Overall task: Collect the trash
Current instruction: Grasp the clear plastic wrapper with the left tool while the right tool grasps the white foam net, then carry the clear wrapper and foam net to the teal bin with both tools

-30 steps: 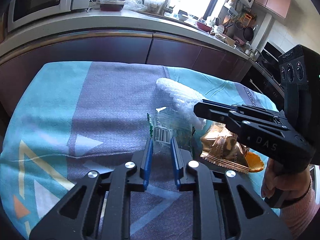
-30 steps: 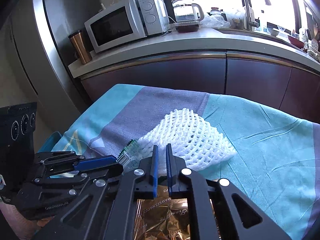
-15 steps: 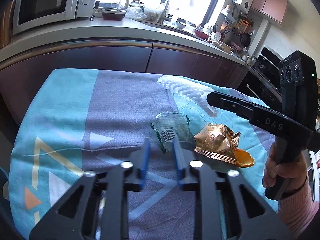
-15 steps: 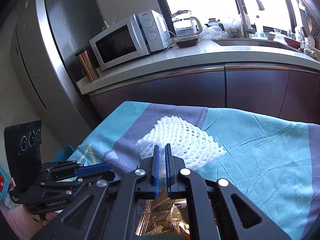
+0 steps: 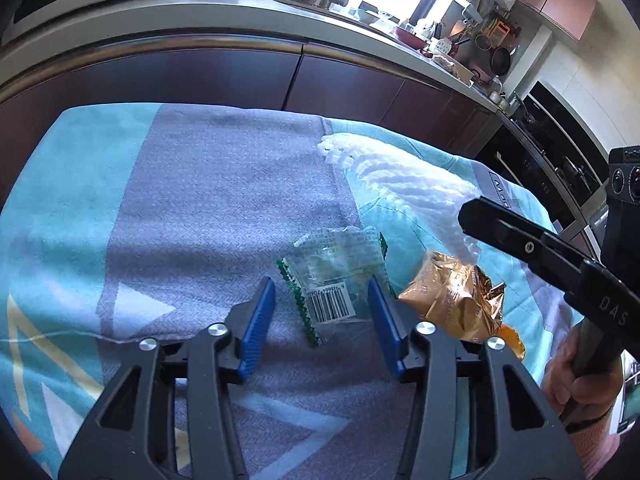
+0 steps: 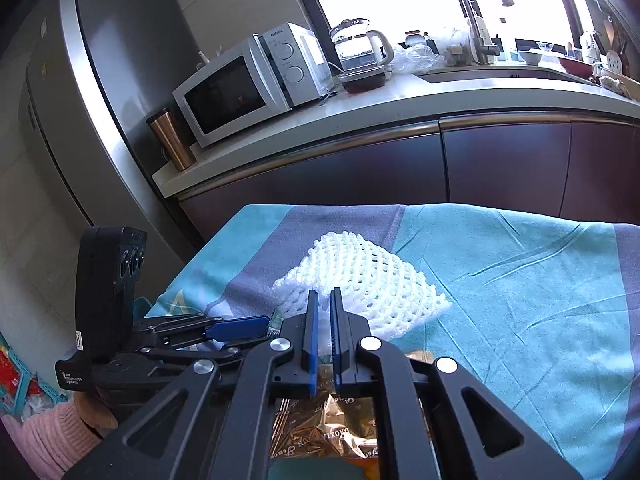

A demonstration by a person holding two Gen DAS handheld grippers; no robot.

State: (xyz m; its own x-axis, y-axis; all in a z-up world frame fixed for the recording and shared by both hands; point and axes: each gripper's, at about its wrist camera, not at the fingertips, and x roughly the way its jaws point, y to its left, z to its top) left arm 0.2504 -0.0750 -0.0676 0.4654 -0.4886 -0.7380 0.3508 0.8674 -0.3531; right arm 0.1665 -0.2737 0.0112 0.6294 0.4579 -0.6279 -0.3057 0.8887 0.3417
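We saw the crumpled clear plastic wrapper with green serrated edges and a white barcode label [image 5: 336, 280] lying flat on the teal and grey woven cloth [image 5: 208, 208] that covered the desk. Our left hand-held gripper [image 5: 322, 316] was released, its blue ribbed pads spread wide on either side of the wrapper's near end without touching it. Just to the right of the wrapper lay the crinkled gold foil packet [image 5: 452, 296], shiny and creased, with an orange patch at its near edge. Beyond both sat the white foam mesh sleeve [image 6: 360, 276], a soft net of diamond-shaped holes, resting where the grey stripe met the teal. Our right hand-held gripper [image 6: 324, 304] was clenched, its blue pads drawn almost together with only a thin slit between them and nothing held, hovering over the gold packet and pointing toward the mesh sleeve. Behind the desk ran the dark glossy cabinet fronts [image 6: 500, 160] under a pale countertop.
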